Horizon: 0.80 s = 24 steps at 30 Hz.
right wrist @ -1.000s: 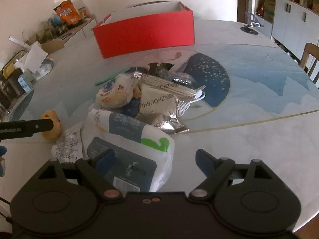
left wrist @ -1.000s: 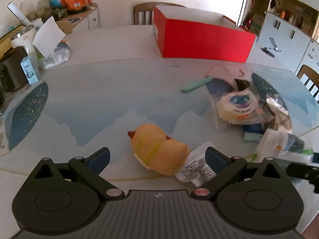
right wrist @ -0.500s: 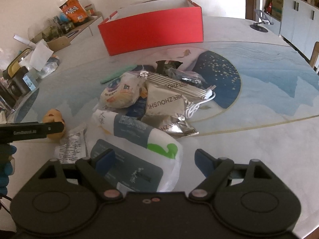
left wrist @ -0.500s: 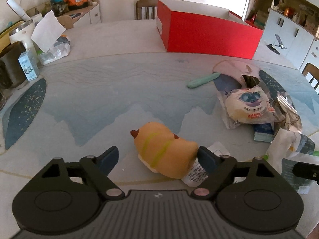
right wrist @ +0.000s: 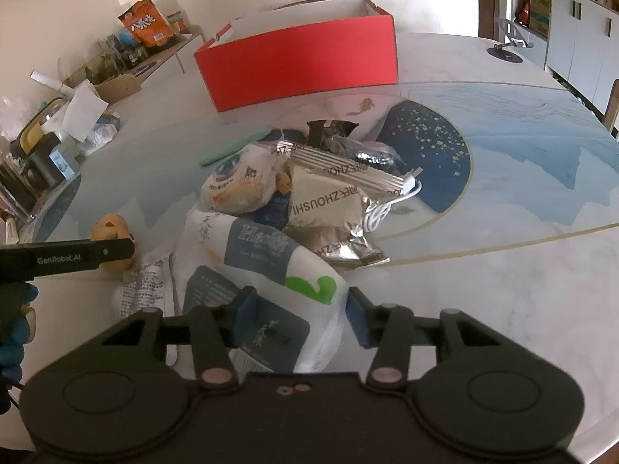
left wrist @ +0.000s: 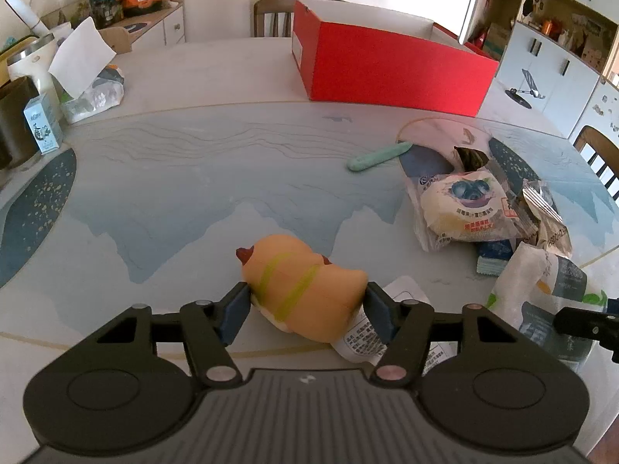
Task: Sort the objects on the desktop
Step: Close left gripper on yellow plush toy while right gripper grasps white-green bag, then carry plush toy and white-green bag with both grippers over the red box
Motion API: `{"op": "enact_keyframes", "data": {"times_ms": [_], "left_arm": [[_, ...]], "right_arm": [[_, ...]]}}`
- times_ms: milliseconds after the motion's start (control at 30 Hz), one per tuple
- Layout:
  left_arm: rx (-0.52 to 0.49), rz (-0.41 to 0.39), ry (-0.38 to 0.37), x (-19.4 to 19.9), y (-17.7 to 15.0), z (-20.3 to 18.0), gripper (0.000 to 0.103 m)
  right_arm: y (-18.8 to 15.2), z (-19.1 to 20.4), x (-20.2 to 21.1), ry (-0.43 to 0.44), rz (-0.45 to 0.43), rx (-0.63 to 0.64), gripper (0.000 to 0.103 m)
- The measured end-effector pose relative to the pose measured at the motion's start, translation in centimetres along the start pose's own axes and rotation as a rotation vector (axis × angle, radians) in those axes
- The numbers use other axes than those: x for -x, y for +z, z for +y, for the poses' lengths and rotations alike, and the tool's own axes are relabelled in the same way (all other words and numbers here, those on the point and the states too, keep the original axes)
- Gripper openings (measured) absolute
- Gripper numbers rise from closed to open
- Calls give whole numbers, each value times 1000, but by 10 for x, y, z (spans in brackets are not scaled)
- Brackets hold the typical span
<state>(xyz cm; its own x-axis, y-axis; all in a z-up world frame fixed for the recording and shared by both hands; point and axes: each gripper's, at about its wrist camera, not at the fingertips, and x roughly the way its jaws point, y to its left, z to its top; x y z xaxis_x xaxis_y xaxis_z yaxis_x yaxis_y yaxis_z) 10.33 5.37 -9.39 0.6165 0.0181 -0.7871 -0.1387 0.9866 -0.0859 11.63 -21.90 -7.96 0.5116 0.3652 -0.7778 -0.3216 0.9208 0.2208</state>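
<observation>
Between the closing jaws of the left gripper (left wrist: 305,311) lies the hot-dog toy (left wrist: 305,290), pads touching both ends, while the right gripper (right wrist: 296,315) closes about the tissue pack (right wrist: 271,290); both grasps look underway, lifting toward the red box (left wrist: 390,73) probably next.

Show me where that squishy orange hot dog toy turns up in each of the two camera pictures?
Left wrist view: the hot dog toy sits low in the centre, between the closing jaws of the left gripper.
Right wrist view: the same toy peeks out at the left edge, partly behind a black finger of the left gripper.
Shared landmark: the red box at the far side of the table.
</observation>
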Motion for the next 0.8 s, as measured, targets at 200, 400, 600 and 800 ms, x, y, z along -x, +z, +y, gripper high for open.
{"op": "enact_keyframes", "data": {"times_ms": [200, 400, 600, 800], "left_arm": [[-13, 2, 5, 1, 0, -1, 59], [-10, -6, 15, 6, -2, -2, 56], [-15, -38, 9, 18, 1, -4, 55], [-5, -57, -4, 31, 2, -3, 55]], "right_arm": [[1, -1, 5, 11, -11, -3, 32], [3, -2, 14, 26, -31, -10, 22], [5, -1, 26, 44, -63, -14, 14], [10, 3, 41, 64, -106, -19, 12]]}}
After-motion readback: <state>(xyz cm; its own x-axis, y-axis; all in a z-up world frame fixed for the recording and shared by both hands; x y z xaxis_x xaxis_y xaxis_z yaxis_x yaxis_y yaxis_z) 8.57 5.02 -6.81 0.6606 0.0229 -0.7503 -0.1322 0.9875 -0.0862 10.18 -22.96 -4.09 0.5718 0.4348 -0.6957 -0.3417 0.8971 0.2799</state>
